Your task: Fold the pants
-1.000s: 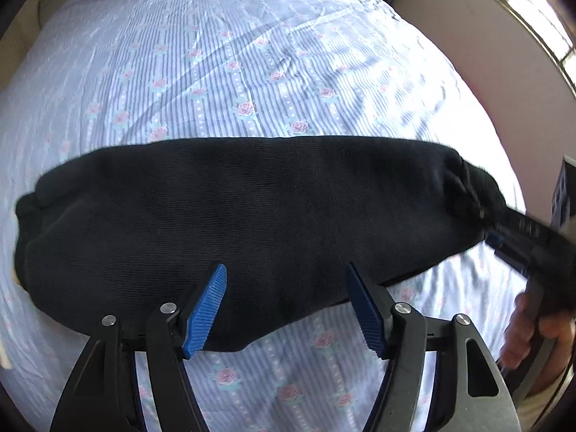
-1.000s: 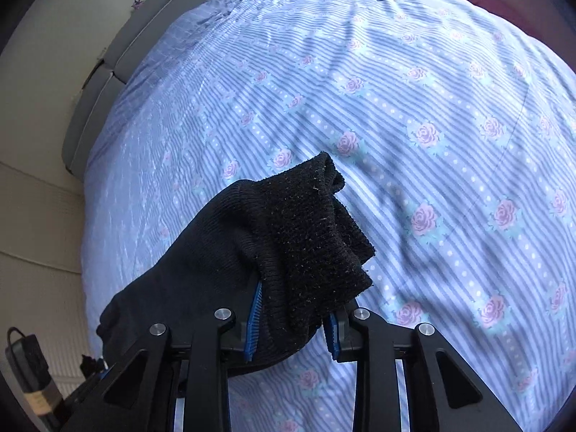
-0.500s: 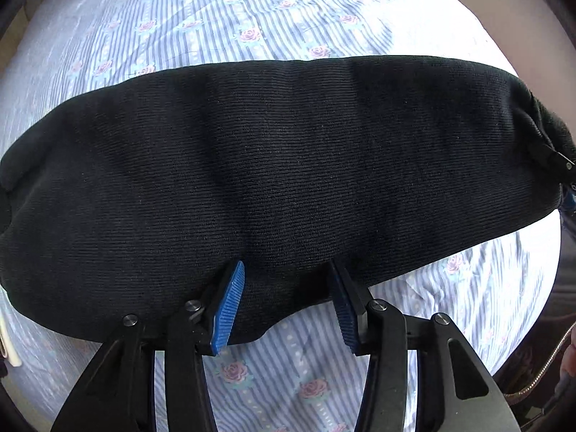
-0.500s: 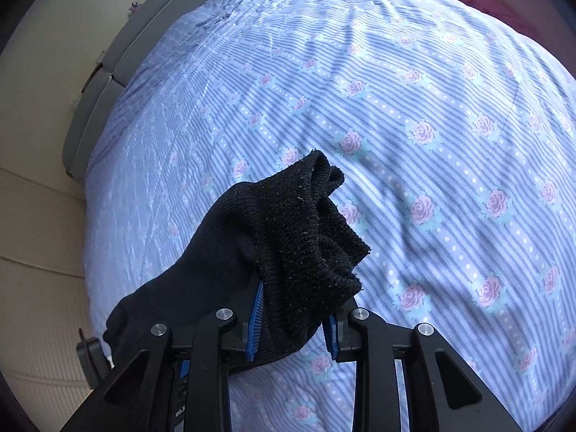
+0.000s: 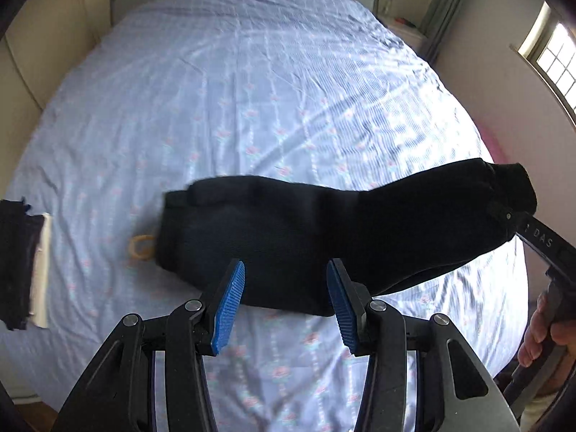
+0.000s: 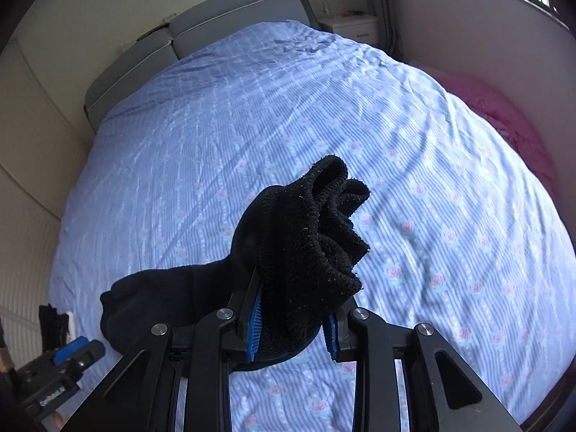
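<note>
A home bedroom. A bed (image 6: 252, 115) with floral sheet fills it. A headboard (image 6: 201, 32), nightstand (image 6: 354, 25) and window (image 5: 554, 61) show.

Non-task items in view

Bed sheet (image 5: 273, 82): blue, striped, rose print, wrinkled. Grey headboard (image 6: 201, 32) at far end. White nightstand (image 6: 351, 25) beside it, bottle (image 6: 325, 6) near. Yellow ring (image 5: 141, 247) on sheet. Dark-and-white folded stack (image 5: 25, 266) at left edge. Pink fabric (image 6: 504, 115) at right edge. Window (image 5: 554, 61) upper right.
</note>
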Motion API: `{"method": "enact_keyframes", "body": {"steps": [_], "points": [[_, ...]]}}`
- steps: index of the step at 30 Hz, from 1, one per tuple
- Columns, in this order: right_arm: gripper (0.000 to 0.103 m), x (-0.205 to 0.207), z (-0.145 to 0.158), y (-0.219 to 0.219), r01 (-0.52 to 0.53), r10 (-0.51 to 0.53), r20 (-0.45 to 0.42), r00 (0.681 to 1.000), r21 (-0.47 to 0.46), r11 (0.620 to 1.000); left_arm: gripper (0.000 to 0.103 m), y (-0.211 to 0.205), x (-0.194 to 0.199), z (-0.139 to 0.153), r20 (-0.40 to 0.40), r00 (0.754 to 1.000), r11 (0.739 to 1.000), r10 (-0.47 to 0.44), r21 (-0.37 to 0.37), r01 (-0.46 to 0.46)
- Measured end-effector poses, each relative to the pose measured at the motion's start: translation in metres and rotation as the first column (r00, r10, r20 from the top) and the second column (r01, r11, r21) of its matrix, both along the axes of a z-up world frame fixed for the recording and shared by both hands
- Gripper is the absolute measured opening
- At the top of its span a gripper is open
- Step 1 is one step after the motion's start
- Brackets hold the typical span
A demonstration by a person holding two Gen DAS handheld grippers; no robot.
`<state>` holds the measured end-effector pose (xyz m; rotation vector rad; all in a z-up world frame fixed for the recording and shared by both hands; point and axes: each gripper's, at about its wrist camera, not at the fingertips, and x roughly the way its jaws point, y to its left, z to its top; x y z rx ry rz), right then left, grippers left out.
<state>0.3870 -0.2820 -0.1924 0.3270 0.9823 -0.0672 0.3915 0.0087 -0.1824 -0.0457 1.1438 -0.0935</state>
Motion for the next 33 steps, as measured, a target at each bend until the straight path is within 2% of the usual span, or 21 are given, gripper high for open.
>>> {"method": "enact_keyframes", "body": {"steps": [3, 8, 13, 18, 21, 27, 28, 30, 32, 33], "points": [[0.029, 0.001, 0.021, 0.033, -0.046, 0.047, 0.031, 0.998, -0.019, 0.999, 0.048, 0.032, -0.014, 0.016, 0.038, 0.999, 1.000, 0.008, -0.002, -0.008], [0.029, 0.006, 0.049, 0.104, -0.134, 0.138, 0.069, 0.988, -0.060, 0.989, 0.049, 0.087, -0.022, 0.031, 0.064, 0.997, 0.998, 0.036, -0.051, -0.032], [0.026, 0.025, 0.050, 0.192, -0.243, 0.250, 0.029, 0.968, -0.157, 0.957, 0.049, 0.135, -0.039, 0.030, 0.062, 0.996, 0.995, 0.070, -0.080, -0.065], [0.020, 0.041, 0.024, 0.279, -0.374, 0.378, -0.032, 0.925, -0.235, 0.897, 0.049, 0.180, -0.054, 0.015, 0.029, 0.991, 0.986, 0.134, -0.108, -0.131], [0.019, 0.047, -0.003, 0.325, -0.451, 0.444, -0.095, 0.891, -0.302, 0.840, 0.049, 0.205, -0.064, 0.003, 0.005, 0.984, 0.977, 0.178, -0.117, -0.176], [0.019, 0.047, -0.059, 0.395, -0.593, 0.547, -0.231, 0.804, -0.369, 0.716, 0.050, 0.238, -0.077, -0.015, -0.039, 0.969, 0.963, 0.242, -0.111, -0.245], [0.021, 0.046, -0.068, 0.402, -0.609, 0.556, -0.251, 0.793, -0.382, 0.696, 0.051, 0.242, -0.078, -0.016, -0.041, 0.968, 0.962, 0.249, -0.107, -0.252], [0.031, 0.045, -0.081, 0.417, -0.633, 0.571, -0.278, 0.773, -0.394, 0.666, 0.063, 0.248, -0.079, -0.016, -0.031, 0.964, 0.959, 0.264, -0.096, -0.266], [0.067, 0.043, -0.084, 0.425, -0.659, 0.602, -0.273, 0.750, -0.383, 0.648, 0.069, 0.254, -0.080, -0.014, -0.013, 0.959, 0.956, 0.281, -0.085, -0.281], [0.073, 0.041, -0.082, 0.427, -0.667, 0.615, -0.263, 0.743, -0.366, 0.649, 0.070, 0.256, -0.080, -0.012, -0.001, 0.956, 0.953, 0.292, -0.079, -0.291]]}}
